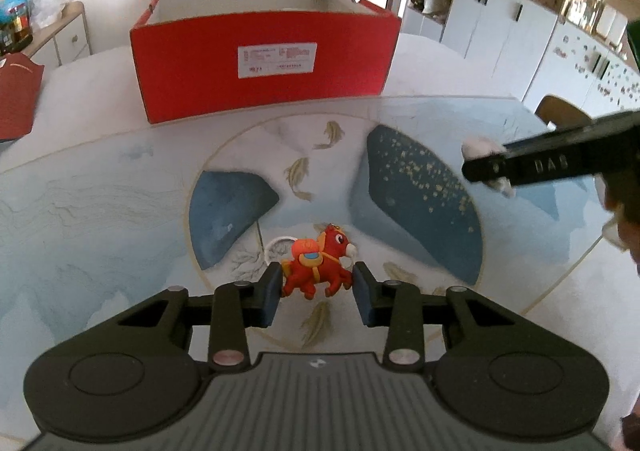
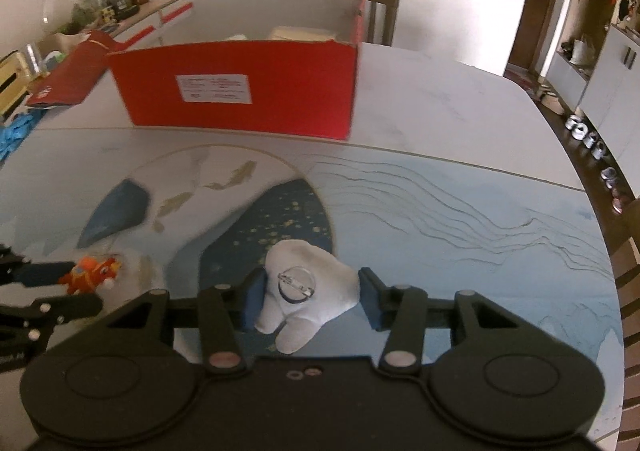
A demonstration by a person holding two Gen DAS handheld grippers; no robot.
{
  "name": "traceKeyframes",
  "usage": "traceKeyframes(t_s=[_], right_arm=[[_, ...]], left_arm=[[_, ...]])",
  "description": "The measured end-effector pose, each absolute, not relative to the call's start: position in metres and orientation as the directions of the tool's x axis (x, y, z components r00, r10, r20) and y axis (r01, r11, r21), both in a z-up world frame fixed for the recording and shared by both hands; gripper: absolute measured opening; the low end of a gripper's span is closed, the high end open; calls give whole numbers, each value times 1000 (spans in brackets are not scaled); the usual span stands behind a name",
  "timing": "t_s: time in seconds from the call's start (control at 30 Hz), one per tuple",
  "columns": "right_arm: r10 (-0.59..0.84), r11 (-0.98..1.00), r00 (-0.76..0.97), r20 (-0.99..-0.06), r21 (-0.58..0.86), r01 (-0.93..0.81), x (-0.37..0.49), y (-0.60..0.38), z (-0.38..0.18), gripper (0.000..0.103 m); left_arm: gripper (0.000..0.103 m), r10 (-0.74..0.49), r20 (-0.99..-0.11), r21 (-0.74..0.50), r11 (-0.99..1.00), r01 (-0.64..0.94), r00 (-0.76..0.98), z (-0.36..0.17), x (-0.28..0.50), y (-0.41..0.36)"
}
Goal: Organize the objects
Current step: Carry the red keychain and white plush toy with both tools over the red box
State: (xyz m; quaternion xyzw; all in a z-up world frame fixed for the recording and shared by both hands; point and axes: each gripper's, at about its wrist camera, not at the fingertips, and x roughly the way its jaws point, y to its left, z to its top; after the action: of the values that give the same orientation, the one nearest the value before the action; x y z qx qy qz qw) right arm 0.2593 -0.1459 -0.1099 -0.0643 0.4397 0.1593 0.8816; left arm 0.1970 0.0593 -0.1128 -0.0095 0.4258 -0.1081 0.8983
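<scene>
Left wrist | left gripper (image 1: 316,285) jaws straddle red horse (image 1: 318,265) | right gripper (image 2: 310,297) jaws bracket white plush (image 2: 308,291)

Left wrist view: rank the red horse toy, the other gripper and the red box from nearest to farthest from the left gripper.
1. Red horse toy: right between the fingers of the left gripper, on the painted tabletop.
2. Right gripper: farther out on the right side, closed around a white plush item.
3. Red box: farthest, straight ahead at the table's far side, open at the top.
</scene>
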Motion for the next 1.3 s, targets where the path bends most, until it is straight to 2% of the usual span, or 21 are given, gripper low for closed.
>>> traceKeyframes(t_s=[0.6, 0.93, 1.3], right_arm=[[279, 913, 585, -762, 21, -408, 254, -129, -53, 48], [305, 890, 636, -709, -24, -455, 280, -112, -15, 48], [316, 880, 677, -665, -61, -471, 327, -88, 11, 48]], left_arm=[[36, -262, -653, -158, 965, 210, 711, -47, 211, 72], [36, -245, -578, -119, 969, 217, 779, -6, 244, 87], [37, -197, -543, -53, 978, 201, 816, 27, 297, 104]])
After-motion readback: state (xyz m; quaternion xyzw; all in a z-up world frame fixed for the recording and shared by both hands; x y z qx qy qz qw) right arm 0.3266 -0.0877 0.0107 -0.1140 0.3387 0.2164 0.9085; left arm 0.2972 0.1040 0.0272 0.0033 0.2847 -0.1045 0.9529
